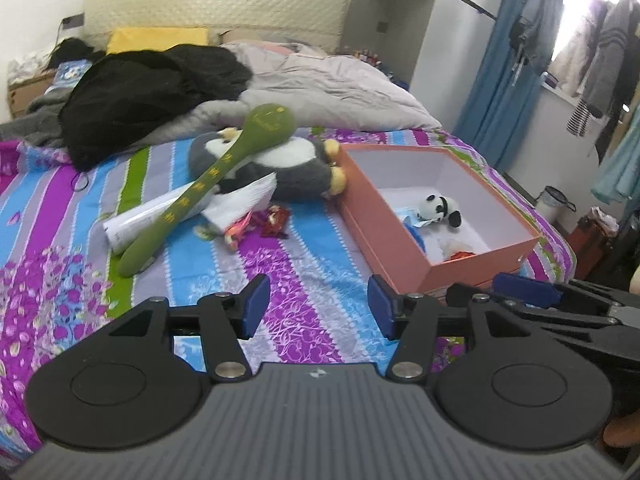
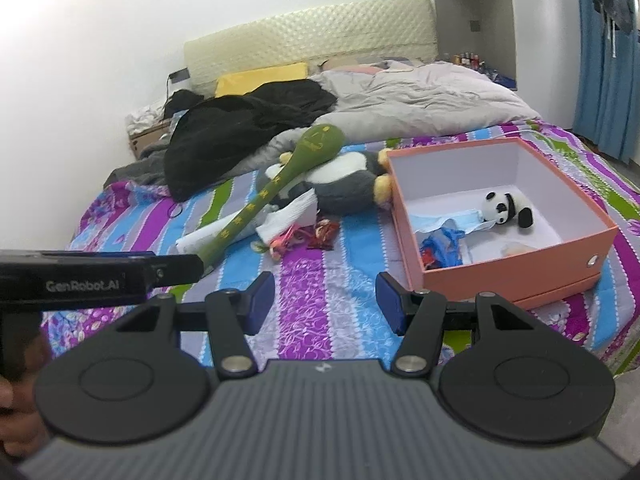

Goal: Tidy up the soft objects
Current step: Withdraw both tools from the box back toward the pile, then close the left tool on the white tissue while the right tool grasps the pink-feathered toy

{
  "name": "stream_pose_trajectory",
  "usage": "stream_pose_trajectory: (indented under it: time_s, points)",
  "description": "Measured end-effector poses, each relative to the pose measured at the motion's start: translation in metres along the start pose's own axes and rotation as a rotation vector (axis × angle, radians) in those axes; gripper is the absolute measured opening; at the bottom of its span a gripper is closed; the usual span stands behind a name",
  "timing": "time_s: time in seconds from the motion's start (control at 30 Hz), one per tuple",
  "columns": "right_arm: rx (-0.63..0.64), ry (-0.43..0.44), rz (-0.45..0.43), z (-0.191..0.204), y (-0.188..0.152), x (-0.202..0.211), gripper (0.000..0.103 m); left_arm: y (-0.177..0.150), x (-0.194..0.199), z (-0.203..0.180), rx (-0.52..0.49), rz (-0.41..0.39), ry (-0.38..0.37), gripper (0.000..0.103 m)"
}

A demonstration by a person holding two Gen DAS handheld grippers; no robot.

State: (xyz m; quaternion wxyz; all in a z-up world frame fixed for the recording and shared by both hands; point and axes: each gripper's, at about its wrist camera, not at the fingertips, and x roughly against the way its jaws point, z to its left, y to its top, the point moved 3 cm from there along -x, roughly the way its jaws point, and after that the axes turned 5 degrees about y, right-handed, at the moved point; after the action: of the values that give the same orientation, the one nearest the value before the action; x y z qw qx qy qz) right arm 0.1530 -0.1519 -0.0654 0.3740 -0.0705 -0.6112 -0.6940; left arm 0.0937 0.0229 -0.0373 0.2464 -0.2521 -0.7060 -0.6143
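Left wrist view: the left gripper [image 1: 318,306] has its blue fingers [image 1: 256,306] spread apart with nothing between them, only the striped bedspread [image 1: 304,256] showing through the gap at the lower middle of the frame. The right gripper [image 2: 326,302] is the same, released and empty, hovering over the bed at the bottom centre of its own view.

Beyond the fingers, at centre left, lies a loose heap: a long green stuffed club [image 1: 208,184] lying across a grey and white plush toy [image 1: 288,164], with white papers [image 1: 240,204] and small red bits [image 1: 276,220] beside it. To the right sits the open orange box [image 1: 436,256], already holding a small panda toy [image 1: 438,208] and some blue items.

It looks like a reach between placements, with both hands free and the pile not yet touched. The next move probably calls for closing on the green club first, since it lies on top, then carrying it to the box. Its length may not fit flat inside.
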Motion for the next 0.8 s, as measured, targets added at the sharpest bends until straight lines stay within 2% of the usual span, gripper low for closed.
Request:
stream_pose_trajectory:
  time_s: [0.3, 0.4, 0.7, 0.8]
  points:
    - [-0.025, -0.003, 0.02, -0.006, 0.0, -0.028, 0.059, 0.006, -0.036, 0.012, -0.015, -0.016, 0.043, 0.064]
    - [-0.026, -0.011, 0.039, -0.009, 0.0, -0.044, 0.059, 0.012, -0.057, 0.02, -0.009, 0.0, 0.049, 0.064]
    - [-0.022, 0.006, 0.112, -0.016, 0.002, -0.117, 0.059, 0.027, -0.13, 0.055, 0.044, 0.064, 0.094, 0.065]
    - [-0.028, 0.012, 0.14, -0.02, 0.005, -0.148, 0.059, 0.031, -0.157, 0.071, 0.076, 0.096, 0.082, 0.065]
